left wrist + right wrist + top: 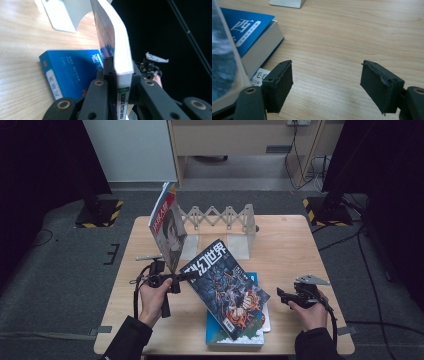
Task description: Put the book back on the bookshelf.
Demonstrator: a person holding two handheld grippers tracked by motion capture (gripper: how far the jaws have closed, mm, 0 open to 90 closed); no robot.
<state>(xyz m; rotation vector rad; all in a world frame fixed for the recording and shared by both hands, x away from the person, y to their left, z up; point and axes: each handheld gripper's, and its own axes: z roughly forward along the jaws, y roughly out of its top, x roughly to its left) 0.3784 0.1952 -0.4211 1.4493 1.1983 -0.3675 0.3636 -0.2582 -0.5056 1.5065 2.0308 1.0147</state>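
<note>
Black jaws of the left hand-held gripper (116,82) are clamped tight on the spine edge of the glossy science-fiction magazine with the dark illustrated cover (227,287), which hangs tilted above the pale wooden surface (295,245), its lower corner over the blue paperback book (235,335) lying flat beneath. Over on the right, the right hand-held gripper (327,86) hovers low with jaws spread wide and nothing between them, just beside the blue book. Behind, another magazine with a red and white cover (167,227) leans against the white accordion-style rack (222,217).
</note>
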